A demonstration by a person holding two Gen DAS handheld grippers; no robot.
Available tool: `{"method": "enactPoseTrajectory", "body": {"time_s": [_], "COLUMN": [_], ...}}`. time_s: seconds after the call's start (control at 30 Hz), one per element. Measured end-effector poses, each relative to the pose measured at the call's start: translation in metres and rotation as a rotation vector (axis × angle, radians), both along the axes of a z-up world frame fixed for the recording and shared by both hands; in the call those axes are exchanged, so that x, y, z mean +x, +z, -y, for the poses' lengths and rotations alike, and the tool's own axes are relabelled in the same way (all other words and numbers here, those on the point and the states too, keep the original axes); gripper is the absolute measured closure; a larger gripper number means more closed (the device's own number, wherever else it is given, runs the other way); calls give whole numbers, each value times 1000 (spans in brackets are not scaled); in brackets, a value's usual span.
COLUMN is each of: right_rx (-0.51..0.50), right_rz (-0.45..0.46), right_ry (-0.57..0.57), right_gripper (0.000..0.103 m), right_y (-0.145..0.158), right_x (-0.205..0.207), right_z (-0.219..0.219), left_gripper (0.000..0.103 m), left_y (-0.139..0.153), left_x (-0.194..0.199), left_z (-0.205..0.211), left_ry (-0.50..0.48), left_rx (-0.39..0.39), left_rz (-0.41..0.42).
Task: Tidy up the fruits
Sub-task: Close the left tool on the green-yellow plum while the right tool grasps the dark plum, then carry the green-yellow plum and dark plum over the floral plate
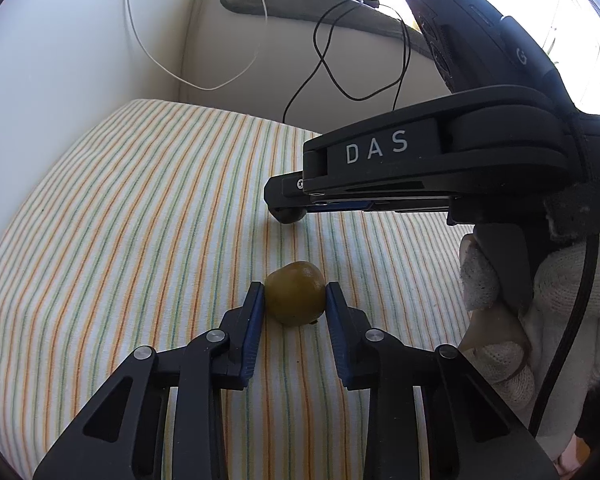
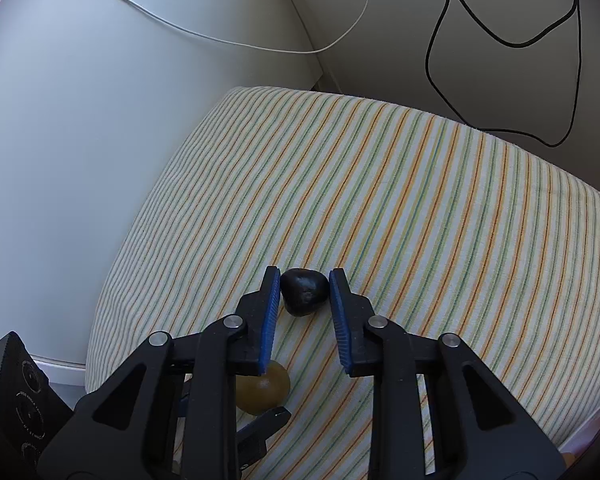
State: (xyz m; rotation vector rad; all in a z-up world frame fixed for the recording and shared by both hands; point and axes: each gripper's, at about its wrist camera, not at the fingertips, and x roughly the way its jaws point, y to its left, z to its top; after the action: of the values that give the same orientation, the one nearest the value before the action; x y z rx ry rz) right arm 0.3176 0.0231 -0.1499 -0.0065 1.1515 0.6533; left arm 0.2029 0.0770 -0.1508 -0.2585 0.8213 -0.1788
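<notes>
While the green-yellow fruit (image 1: pixel 295 298) sits on the striped cloth (image 1: pixel 140 220), the left gripper (image 1: pixel 295 300) has one blue pad on each side of it, and both pads touch the fruit, so it is squeezed in the middle. This round fruit is on the near part of the cloth, well away from the far edge by the wall. The same fruit shows in the right wrist view (image 2: pixel 266 388) low down, partly hidden behind a black finger. Farther out on the cloth (image 2: pixel 420 200) lies a small black fruit (image 2: pixel 303 291), lumpy and shiny. The right gripper (image 2: pixel 304 290) has its two blue pads around the black fruit. The left pad is right against it and the right pad looks to be touching or just beside it, so I cannot tell for sure if it is held tight. The gap between those pads is narrow. In the left wrist view the right gripper (image 1: pixel 286 216) comes in from the right side, with white letters on its black body, and a hand in a white glove (image 1: pixel 540 300) holds its handle. Behind the cloth is a pale wall, and a white cable (image 1: pixel 160 60) and a black cable (image 1: pixel 332 72) hang down in front of it.
</notes>
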Motion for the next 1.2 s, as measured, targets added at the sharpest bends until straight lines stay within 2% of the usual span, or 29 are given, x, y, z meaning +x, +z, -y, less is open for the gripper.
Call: {"method": "enactPoseTrajectory", "body": {"time_s": [0.3, 0.63, 1.2], "right_rx": [18, 46, 97], "right_rz": [33, 89, 214], "right_ry": [3, 18, 55], "right_gripper": [77, 77, 77], "right_y": [18, 49, 106], "right_x": [-11, -32, -101], "right_z": [12, 34, 91], "left_gripper": [75, 75, 75], "left_y": [4, 23, 67], "left_x": [-10, -33, -77], "left_z": [1, 10, 48], "left_ry": [2, -3, -73], "left_rx": [9, 15, 17], "left_rz": [19, 64, 164]}}
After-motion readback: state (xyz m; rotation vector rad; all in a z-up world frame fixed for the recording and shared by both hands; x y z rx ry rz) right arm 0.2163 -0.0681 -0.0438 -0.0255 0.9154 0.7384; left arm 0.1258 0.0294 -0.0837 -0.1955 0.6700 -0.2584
